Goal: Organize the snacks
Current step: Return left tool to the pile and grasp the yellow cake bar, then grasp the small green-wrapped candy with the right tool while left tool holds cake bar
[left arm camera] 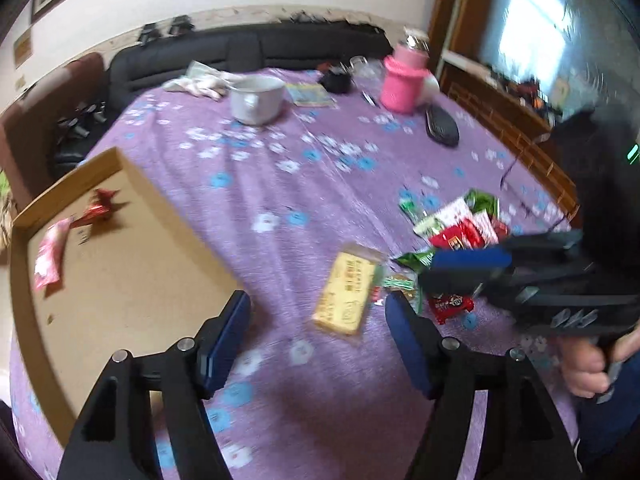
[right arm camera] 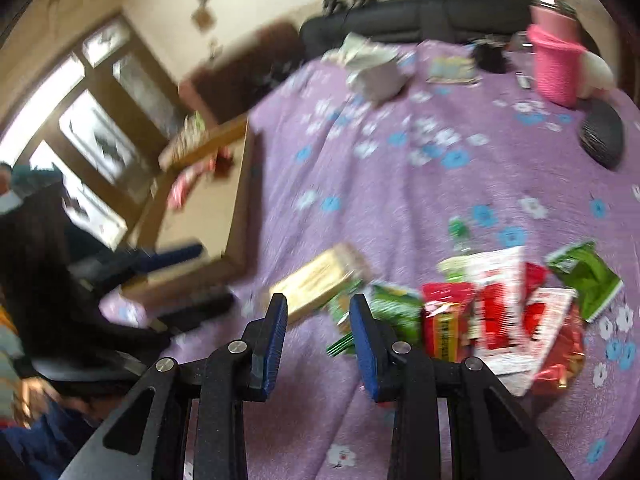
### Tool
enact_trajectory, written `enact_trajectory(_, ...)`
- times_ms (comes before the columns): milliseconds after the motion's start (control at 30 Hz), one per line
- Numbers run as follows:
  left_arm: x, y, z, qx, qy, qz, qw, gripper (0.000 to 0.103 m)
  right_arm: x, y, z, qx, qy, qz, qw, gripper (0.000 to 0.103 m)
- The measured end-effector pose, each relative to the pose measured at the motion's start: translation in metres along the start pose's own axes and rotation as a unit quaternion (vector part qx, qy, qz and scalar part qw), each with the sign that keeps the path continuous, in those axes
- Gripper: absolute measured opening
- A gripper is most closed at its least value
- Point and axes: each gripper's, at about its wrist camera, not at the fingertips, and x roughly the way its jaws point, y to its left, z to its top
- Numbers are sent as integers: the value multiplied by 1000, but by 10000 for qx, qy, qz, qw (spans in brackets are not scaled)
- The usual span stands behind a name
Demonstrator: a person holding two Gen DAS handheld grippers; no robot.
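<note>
A wooden tray (left arm camera: 120, 264) lies at the left on the purple flowered tablecloth; it holds a red foil candy (left arm camera: 100, 210) and a pink packet (left arm camera: 50, 256). A yellow snack bar (left arm camera: 347, 292) lies on the cloth to its right. A pile of red, green and white snack packets (left arm camera: 460, 228) lies further right. My left gripper (left arm camera: 318, 320) is open and empty, low over the cloth near the yellow bar. My right gripper (right arm camera: 318, 316) is open and empty, just short of the yellow bar (right arm camera: 316, 280) and the green packets (right arm camera: 388, 312); it also shows in the left wrist view (left arm camera: 460, 270) over the pile.
At the table's far side stand a white bowl (left arm camera: 256, 98), a pink cup (left arm camera: 402, 82), a black oval object (left arm camera: 442, 126), white cloths (left arm camera: 200, 82) and a printed card (left arm camera: 310, 94). A dark sofa (left arm camera: 240, 50) runs behind. A wooden cabinet (left arm camera: 508, 120) stands at the right.
</note>
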Motion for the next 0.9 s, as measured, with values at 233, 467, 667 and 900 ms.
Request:
enact_trajectory(233, 51, -30, 8, 723, 641, 767, 9924, 69, -18, -21, 5, 393, -248, 497, 9977, 35)
enact_trajectory(467, 75, -34, 12, 730, 737, 799, 9914, 47, -21, -12, -2, 283, -229, 693, 9969, 35)
enact_trajectory(667, 66, -29, 1, 344, 595, 721, 9950, 33, -10, -7, -5, 66, -162, 483, 9987, 35)
enact_trajectory(900, 27, -11, -33, -82, 406, 403, 9983, 33, 21, 16, -10, -470, -24, -98, 9988, 35)
